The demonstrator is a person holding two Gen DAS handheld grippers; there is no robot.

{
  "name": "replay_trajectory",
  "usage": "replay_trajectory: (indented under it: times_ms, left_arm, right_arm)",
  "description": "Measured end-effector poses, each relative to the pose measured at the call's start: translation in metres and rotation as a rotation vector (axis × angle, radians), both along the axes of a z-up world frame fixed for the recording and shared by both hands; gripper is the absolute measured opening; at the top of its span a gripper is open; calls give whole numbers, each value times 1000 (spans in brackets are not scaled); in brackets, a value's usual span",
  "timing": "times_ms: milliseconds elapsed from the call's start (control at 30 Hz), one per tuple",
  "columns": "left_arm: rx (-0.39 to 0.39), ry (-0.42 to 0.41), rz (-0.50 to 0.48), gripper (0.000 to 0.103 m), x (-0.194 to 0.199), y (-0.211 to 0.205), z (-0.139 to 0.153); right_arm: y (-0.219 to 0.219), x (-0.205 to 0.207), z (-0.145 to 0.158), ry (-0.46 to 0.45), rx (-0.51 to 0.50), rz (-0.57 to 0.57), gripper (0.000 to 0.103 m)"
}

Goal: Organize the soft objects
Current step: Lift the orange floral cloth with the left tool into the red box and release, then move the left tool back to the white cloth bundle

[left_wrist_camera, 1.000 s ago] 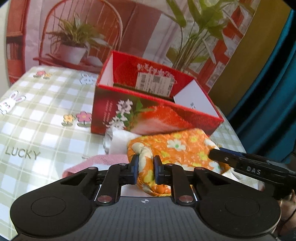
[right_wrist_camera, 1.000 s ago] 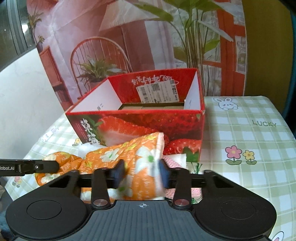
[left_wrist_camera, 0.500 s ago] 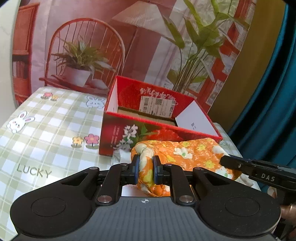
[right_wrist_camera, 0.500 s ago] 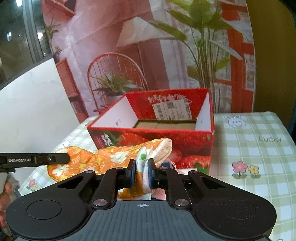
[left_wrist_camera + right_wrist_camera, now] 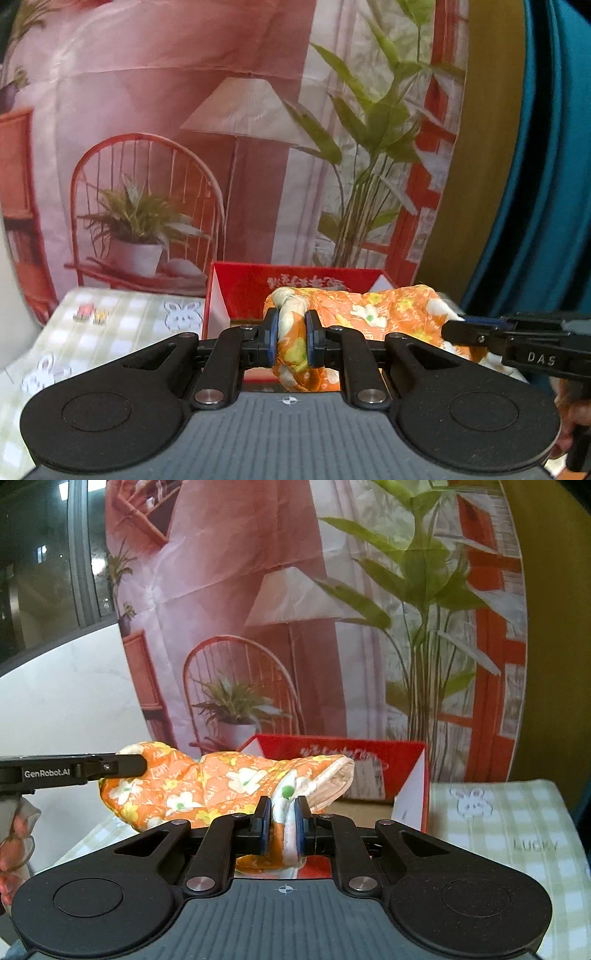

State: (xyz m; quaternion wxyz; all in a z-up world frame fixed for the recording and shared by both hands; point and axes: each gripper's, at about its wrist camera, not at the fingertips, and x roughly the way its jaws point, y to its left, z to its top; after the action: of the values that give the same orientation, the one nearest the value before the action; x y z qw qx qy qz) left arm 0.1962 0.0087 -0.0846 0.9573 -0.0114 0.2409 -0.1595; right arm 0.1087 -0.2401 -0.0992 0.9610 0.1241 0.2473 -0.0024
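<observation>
An orange floral oven mitt [image 5: 373,314] hangs stretched between both grippers, lifted to about the level of the red strawberry box's [image 5: 251,288] rim. My left gripper [image 5: 291,341] is shut on one bunched end of the mitt. My right gripper [image 5: 283,825] is shut on the mitt's [image 5: 207,786] white-lined cuff end. The right gripper also shows at the right of the left wrist view [image 5: 517,341], and the left gripper at the left of the right wrist view [image 5: 74,770]. The box [image 5: 413,771] stands open just behind the mitt.
The table carries a green checked cloth [image 5: 498,819] with bunny and "LUCKY" prints, also seen left of the box [image 5: 122,317]. A printed backdrop with chair, lamp and plants hangs behind. A blue curtain [image 5: 546,184] is at the right.
Both grippers have risen with the mitt from the table up to the box's rim level. The right gripper's jaws closed on the cuff a second ago. The pink and white cloths have dropped out of view.
</observation>
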Motion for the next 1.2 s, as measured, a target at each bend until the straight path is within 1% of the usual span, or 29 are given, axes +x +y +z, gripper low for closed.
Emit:
replay_trajectory:
  times_ms: [133,267,367,533,667,700,867,900,933,967,1000,1033,1100,1133,1167,1200]
  left_arm:
    - [30,45,-3,16,45,-10,-11]
    - [28,120,7,16,85,-11,-33]
    - [28,187,9,16,110,-12,-51]
    - [61,259,-9,16,134,-16,-78]
    - [63,304,-11,16,145,-16,-90]
    - [71,330,-5,16,146,-16,-92]
    - [115,328,-14,21,144,-19,-95]
    - [118,329,-16,26,145,-19,-95]
    - [120,328,-17,37,144,-18,-95]
    - [121,321,-18,42,142,-17,-94]
    - [124,312,-18,50,140,-17,-93]
    - [127,303,-17,55,138,-16,-91]
    - [136,290,-14,57,132,-14,-86]
    - [140,285,-12,59,128,-13,-83]
    - [142,279,-11,61,124,-12,-80]
    - [140,270,-10,67,119,-10,-76]
  right_arm:
    - [-16,42,-10,48,-20,-17,12]
    - [-31,81,-32,109,-39,-32,12]
    - [-36,105,-53,173,-32,-42,12]
    - [-38,131,-83,267,-24,-50,12]
    - [-40,141,-101,323,-14,-59,12]
    - [-40,143,-104,332,-7,-62,12]
    - [-42,144,-112,364,3,-75,14]
    - [-41,143,-113,366,-1,-78,16]
    - [-41,142,-112,367,-5,-81,20]
    - [-40,141,-112,367,-10,-88,26]
    - [-39,139,-110,363,-10,-93,28]
    - [-39,137,-109,356,-7,-97,29]
    - [-40,133,-104,347,-3,-105,33]
    - [-39,129,-101,336,-1,-112,40]
    - [-40,126,-98,325,4,-116,48]
    - [-39,122,-95,312,11,-118,53]
